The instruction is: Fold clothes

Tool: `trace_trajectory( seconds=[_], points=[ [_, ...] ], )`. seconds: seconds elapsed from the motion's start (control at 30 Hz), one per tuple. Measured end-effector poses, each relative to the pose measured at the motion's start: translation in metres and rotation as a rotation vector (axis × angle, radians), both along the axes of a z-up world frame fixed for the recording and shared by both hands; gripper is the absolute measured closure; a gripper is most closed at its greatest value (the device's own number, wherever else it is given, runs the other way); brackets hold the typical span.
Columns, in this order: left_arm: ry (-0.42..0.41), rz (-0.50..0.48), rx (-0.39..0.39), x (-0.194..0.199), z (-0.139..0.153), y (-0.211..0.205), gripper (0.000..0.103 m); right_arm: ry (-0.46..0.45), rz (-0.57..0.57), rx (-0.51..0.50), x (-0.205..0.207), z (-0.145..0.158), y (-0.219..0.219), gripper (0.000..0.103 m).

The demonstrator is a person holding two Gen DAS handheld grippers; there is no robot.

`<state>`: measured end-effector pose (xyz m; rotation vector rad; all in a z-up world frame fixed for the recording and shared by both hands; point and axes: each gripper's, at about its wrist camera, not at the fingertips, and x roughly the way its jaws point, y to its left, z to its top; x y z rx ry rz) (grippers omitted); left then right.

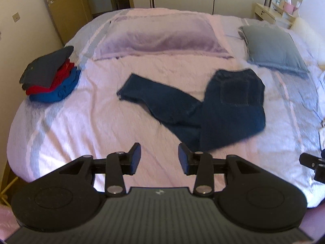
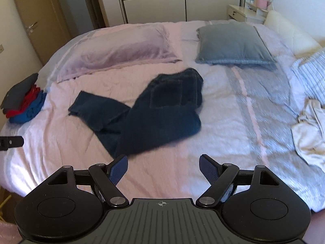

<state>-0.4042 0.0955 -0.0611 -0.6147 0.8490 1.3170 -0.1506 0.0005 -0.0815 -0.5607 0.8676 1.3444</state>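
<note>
A pair of dark blue jeans [image 1: 213, 107] lies crumpled on the pink bedspread [image 1: 101, 126], back pocket up, one leg stretched to the left. It also shows in the right wrist view [image 2: 154, 111]. My left gripper [image 1: 159, 158] is open and empty, above the bed just in front of the jeans' near edge. My right gripper [image 2: 163, 169] is open wide and empty, also just short of the jeans. A stack of folded clothes [image 1: 50, 77], dark grey on red on blue, sits at the bed's left edge.
A lilac pillow [image 1: 160, 36] and a grey cushion [image 1: 274, 48] lie at the back of the bed. A crumpled cream garment [image 2: 310, 130] lies at the right edge. A striped pillow [image 2: 312, 75] is beyond it. Wardrobe doors and a door stand behind.
</note>
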Motion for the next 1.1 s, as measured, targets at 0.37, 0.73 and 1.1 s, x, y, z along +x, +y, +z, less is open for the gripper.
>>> trace_trajectory(
  seconds=[0.37, 0.73, 1.1],
  points=[
    [-0.002, -0.049, -0.084, -0.055, -0.028, 0.118, 0.065, -0.008, -0.125, -0.054, -0.027, -0.022, 0.069, 0.023],
    [-0.001, -0.001, -0.186, -0.098, -0.083, 0.186, 0.065, -0.007, -0.228, -0.196, -0.045, -0.070, 0.110, 0.023],
    [-0.332, 0.281, -0.297, -0.132, -0.168, 0.233, 0.059, -0.047, -0.211, -0.314, -0.015, -0.143, 0.150, 0.023]
  ],
)
